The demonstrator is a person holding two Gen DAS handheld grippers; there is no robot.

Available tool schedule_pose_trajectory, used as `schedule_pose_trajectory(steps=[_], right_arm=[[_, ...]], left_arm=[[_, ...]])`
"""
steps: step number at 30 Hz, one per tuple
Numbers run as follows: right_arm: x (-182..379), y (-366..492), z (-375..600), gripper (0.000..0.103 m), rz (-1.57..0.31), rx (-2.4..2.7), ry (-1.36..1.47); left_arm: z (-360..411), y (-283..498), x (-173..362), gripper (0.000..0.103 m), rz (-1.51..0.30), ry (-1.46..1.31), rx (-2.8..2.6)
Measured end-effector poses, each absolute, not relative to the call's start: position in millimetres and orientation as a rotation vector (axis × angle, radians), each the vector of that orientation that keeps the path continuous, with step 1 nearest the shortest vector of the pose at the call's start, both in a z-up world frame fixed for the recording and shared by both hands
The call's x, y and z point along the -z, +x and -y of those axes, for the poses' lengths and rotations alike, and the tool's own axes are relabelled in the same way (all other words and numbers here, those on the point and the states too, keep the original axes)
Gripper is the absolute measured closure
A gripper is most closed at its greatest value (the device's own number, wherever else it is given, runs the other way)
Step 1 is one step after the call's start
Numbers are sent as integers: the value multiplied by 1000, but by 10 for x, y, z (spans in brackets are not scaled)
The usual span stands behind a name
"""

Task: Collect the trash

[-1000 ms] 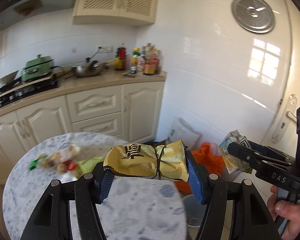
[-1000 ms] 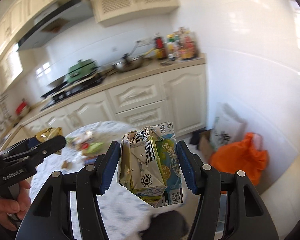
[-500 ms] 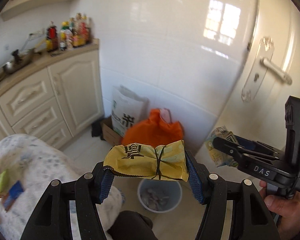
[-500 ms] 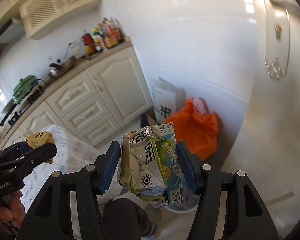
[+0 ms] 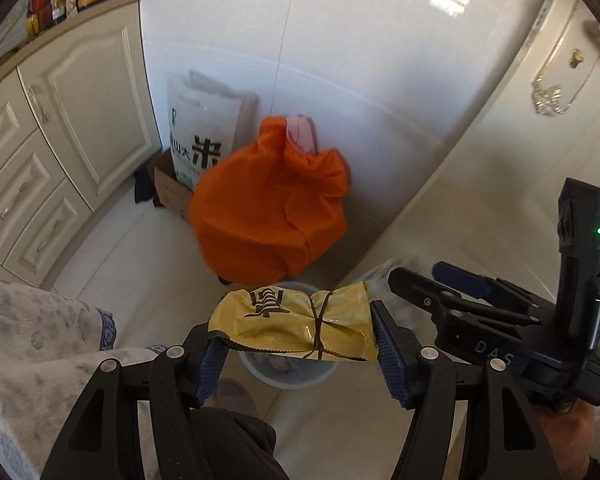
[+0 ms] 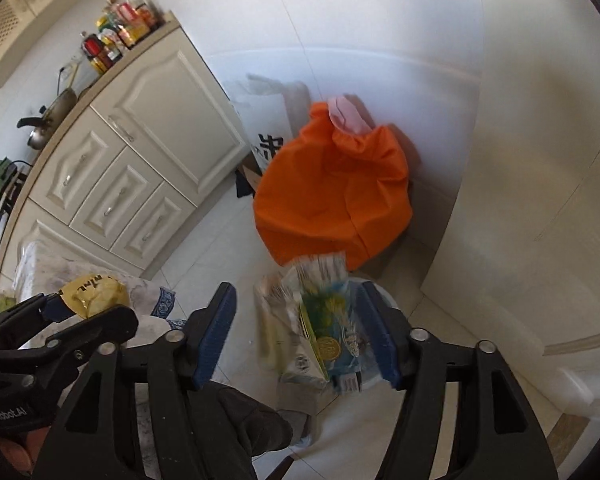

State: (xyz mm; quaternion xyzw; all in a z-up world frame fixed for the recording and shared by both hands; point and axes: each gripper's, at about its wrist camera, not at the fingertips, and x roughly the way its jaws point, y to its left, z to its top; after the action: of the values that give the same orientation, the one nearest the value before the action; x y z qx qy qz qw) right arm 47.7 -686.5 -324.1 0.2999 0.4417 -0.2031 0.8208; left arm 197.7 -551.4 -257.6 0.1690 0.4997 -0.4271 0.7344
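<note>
The left gripper [image 5: 296, 354] is clamped on a crumpled yellow foil snack wrapper [image 5: 296, 326] with black printed characters and a dark band round its middle. The wrapper spans crosswise between the blue pads, which press on both of its ends. It hangs directly above a small pale round plastic bin [image 5: 288, 372] on the white tiled floor, which already holds some scraps.

The right gripper [image 6: 300, 330] has just been opening. A flattened drink carton [image 6: 320, 320], printed green, blue and white, sits between its pads, blurred; its left side stands clear of the left pad, and it lies close against the right pad. It is over the same bin, whose rim shows at 3 o'clock of the carton.

At 12 o'clock of the bin, against the white wall, sits a bulging orange fabric bag [image 5: 268, 208]. A white paper sack with black characters [image 5: 198, 132] leans at 10 o'clock of it, beside cream cabinets [image 5: 72, 112].
</note>
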Motion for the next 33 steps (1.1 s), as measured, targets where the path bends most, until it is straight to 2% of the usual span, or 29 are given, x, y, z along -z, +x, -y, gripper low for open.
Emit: schedule_pose_trajectory(steps=[2,7,9,17,22,33], right_arm=[[3315,490,6902,18,-949,451,652],[3351,450,6917,4,-954,488,655],[3341,438,6907,0,-955,497,652],[3105,419,6720,0,-931,496,626],[2805,463,6511,0,-886,466,592],[1926,646,5739,0,-754,342,471]], left_arm=[[5620,2097,2601,34,-1106,384,926],[5604,2043,2545,11,-1051,403,911],[5552,2002,2507,6,-1027,406,895],[5243,1802,2091,2,-938,354,849],[4603,1572,1876,2,-888,308,843],[3165,1237,1053,1,-757,152,777]])
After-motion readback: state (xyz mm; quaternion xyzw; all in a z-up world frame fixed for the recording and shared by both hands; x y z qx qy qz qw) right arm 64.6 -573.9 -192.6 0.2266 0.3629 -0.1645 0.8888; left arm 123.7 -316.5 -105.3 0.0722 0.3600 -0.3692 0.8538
